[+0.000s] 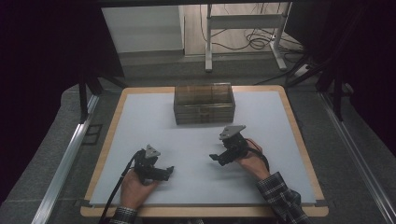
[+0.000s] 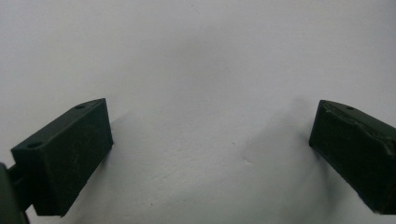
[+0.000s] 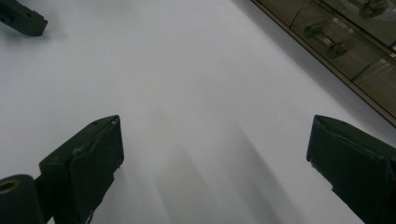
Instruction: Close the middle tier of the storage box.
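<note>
Dim room, a wood-edged table (image 1: 299, 140) with a pale grey top, one box and two hand-held grippers on it.

The translucent brown plastic drawer box (image 1: 204, 103) stands at the far middle of the table, its drawer fronts toward the person; in the right gripper view its small knobs show at the upper right. Well in front of the box and to its left, the left gripper (image 1: 169, 171) lies low over the table in the person's left hand (image 1: 133, 189), its black fingers (image 2: 65, 158) spread wide with nothing between them. In front of the box and slightly right, nearer to it, the right gripper (image 1: 214, 157) sits in the right hand (image 1: 252, 163), fingers (image 3: 86, 168) likewise wide apart and empty, bare tabletop between them.
</note>
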A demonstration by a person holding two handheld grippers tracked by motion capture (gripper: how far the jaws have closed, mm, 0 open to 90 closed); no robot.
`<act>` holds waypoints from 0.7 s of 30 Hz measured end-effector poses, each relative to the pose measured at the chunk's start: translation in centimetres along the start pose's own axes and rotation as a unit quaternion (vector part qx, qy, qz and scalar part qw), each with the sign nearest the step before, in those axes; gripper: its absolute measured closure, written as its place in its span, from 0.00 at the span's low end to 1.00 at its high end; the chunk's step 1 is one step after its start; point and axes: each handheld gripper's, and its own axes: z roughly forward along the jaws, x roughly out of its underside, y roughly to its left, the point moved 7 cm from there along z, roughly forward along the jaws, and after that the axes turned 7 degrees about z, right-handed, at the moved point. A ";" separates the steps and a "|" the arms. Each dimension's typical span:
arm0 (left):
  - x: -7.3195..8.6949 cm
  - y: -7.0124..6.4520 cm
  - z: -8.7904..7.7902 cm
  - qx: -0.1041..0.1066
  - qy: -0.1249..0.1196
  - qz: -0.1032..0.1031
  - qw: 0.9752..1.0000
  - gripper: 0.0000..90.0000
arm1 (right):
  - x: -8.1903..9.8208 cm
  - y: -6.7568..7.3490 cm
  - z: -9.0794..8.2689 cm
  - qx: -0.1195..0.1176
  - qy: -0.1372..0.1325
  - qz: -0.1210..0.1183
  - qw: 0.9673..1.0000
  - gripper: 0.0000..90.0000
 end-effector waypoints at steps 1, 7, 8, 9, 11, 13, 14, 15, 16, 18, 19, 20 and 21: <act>0.0 0.0 0.0 0.000 0.000 0.000 1.000 0.00 | 0.1 0.0 0.0 0.000 0.001 0.000 1.000 0.04; 0.0 0.0 0.0 0.000 0.000 0.000 1.000 0.00 | 0.7 0.0 -0.4 0.001 0.002 0.004 1.000 0.04; 0.0 0.0 0.0 0.000 0.000 0.000 1.000 0.00 | 0.7 0.0 -0.4 0.001 0.002 0.005 1.000 0.04; 0.0 0.0 0.0 0.000 0.000 0.000 1.000 0.00 | 0.8 0.0 -0.5 0.001 0.002 0.005 1.000 0.04; 0.0 0.0 0.0 0.000 0.000 0.000 1.000 0.00 | 0.9 0.0 -0.7 0.002 0.000 0.007 1.000 0.04; 0.0 0.0 0.0 0.000 0.000 0.000 1.000 0.00 | 1.0 0.0 -0.9 0.002 -0.002 0.011 1.000 0.04; 0.0 0.0 0.0 0.000 0.000 0.000 1.000 0.00 | 1.1 0.0 -1.0 0.002 -0.002 0.011 1.000 0.04; 0.0 0.0 0.0 0.000 0.000 0.000 1.000 0.00 | 1.2 0.1 -1.1 0.002 -0.002 0.011 1.000 0.04; 0.0 0.0 0.0 0.000 0.000 0.000 1.000 0.00 | 1.2 0.1 -1.1 0.003 -0.002 0.011 1.000 0.04; 0.0 0.0 0.0 0.000 0.000 0.000 1.000 0.00 | 1.4 0.2 -1.3 0.006 -0.001 0.010 1.000 0.04; 0.0 0.0 0.0 0.000 0.000 0.000 1.000 0.00 | 1.5 0.1 -1.3 0.007 0.000 0.008 1.000 0.04; 0.0 0.0 0.0 0.000 0.001 0.000 1.000 0.00 | 1.6 0.2 -1.3 0.009 0.001 0.009 1.000 0.04; 0.0 0.0 0.0 0.000 0.000 0.000 1.000 0.00 | 1.7 0.2 -1.4 0.009 0.001 0.009 1.000 0.04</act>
